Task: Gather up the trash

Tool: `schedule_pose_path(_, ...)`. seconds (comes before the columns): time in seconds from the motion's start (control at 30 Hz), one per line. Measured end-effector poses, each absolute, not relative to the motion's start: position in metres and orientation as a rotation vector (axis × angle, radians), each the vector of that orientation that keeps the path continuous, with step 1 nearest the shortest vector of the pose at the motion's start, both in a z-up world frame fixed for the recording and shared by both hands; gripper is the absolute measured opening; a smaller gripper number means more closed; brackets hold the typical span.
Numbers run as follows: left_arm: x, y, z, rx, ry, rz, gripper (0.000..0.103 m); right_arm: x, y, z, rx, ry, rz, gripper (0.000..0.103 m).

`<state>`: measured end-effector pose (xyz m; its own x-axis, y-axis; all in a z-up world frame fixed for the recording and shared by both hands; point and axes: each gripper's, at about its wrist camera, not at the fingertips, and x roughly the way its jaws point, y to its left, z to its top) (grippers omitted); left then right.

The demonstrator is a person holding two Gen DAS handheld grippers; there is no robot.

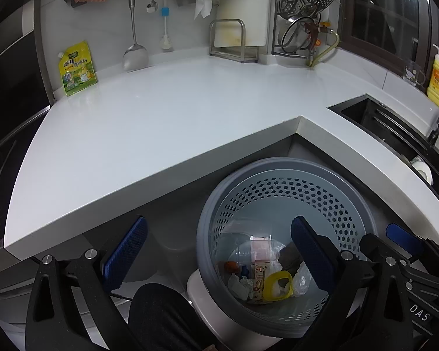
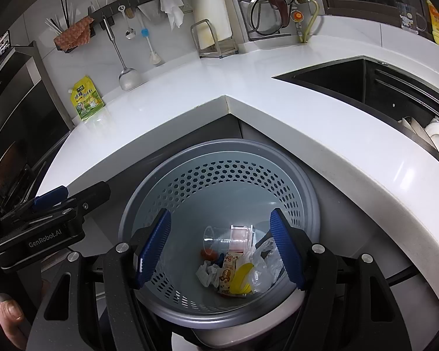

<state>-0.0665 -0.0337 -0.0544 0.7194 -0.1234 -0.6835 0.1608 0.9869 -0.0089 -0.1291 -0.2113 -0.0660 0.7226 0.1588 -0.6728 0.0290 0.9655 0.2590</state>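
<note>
Over the bin (image 2: 219, 204) tucked under the counter (image 2: 278, 111) corner, both my grippers, left (image 1: 216, 254) and right (image 2: 219, 247), hang spread and empty, since the trash (image 2: 234, 269) lies inside.

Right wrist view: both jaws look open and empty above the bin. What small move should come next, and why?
Probably lift the right gripper up and away from the trash bin. Its jaws stand open and empty, the scraps already lie at the bin's bottom, and the only loose packet on the countertop is the green pouch standing against the wall.
</note>
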Motion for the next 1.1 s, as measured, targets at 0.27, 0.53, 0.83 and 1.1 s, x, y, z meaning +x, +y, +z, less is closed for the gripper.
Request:
schedule_pose_path(0.27,-0.0666,-0.0352,-0.0562,0.058,0.756,-0.154,0.097,-0.1291,-0.2111,-0.0667,0.26,0.764,0.073,0.067)
schedule_pose_path(0.53,-0.0635,-0.0363,-0.0586,0.054,0.768,-0.146,0.097,-0.1271,-0.2118,-0.0694,0.261,0.764,0.073,0.067)
schedule_pose_path(0.83,-0.0645,-0.037,-0.0584,0.056,0.763,-0.141,0.097,-0.1261,-0.2127,-0.0707,0.261,0.768,0.08,0.067)
schedule_pose_path(1.1,-0.0646,-0.0378,-0.0578,0.059,0.763,-0.14,0.097,-0.1258,-0.2134,-0.0703,0.26,0.768,0.08,0.067)
